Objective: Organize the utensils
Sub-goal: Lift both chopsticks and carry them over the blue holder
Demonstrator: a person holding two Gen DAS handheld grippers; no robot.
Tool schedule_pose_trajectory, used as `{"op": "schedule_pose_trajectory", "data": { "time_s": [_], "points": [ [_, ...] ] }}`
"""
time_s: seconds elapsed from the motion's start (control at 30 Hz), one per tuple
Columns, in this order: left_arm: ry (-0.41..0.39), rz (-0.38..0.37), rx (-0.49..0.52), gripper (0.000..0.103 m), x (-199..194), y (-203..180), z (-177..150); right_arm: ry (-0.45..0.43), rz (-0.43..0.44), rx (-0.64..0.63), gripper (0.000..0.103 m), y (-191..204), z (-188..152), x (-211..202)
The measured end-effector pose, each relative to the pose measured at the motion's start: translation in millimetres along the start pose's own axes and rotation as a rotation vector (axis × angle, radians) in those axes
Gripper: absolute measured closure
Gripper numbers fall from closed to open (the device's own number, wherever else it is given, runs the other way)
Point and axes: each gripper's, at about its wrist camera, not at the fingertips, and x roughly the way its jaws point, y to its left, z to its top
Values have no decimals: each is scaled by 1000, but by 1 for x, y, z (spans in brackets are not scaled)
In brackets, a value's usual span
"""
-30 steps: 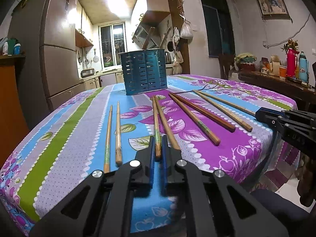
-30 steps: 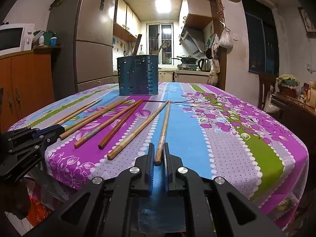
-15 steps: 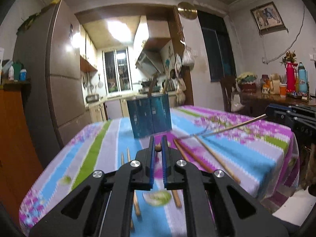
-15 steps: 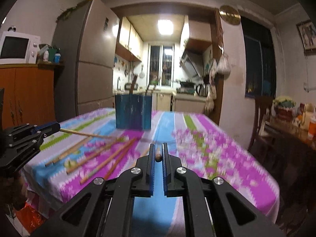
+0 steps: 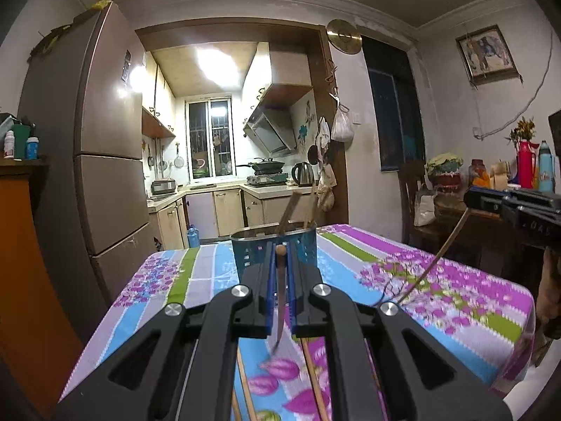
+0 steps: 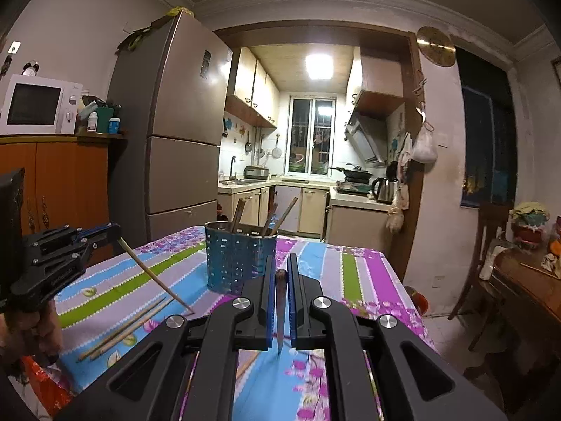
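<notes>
My left gripper is shut on a wooden chopstick, which hangs tip-down above the floral tablecloth. Beyond the gripper stands the blue perforated utensil holder with a few sticks in it. My right gripper is shut on a second chopstick, also lifted off the table. The holder lies ahead and slightly left of it. Each view shows the other gripper from the side, the left gripper and the right gripper, with its slanting stick. More chopsticks lie on the cloth.
A tall fridge and an orange cabinet with a microwave stand left of the table. On the right are a dark chair and a side table with flasks. A hand holds the left gripper.
Both grippers have risen from the table, each lifting its chopstick clear of the cloth. The sticks now hang tip-down, and the holder sits lower in both views.
</notes>
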Motion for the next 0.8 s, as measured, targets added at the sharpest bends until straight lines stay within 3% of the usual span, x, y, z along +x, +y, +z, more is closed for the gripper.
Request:
{"op": "schedule_pose_trajectory", "data": {
  "time_s": [0.43, 0.8],
  "points": [
    [-16, -5, -5, 98, 21, 16, 64, 7, 47, 2, 96, -21, 63, 34],
    [-52, 5, -35, 98, 49, 31, 123, -31, 54, 12, 96, -47, 155, 57]
  ]
}}
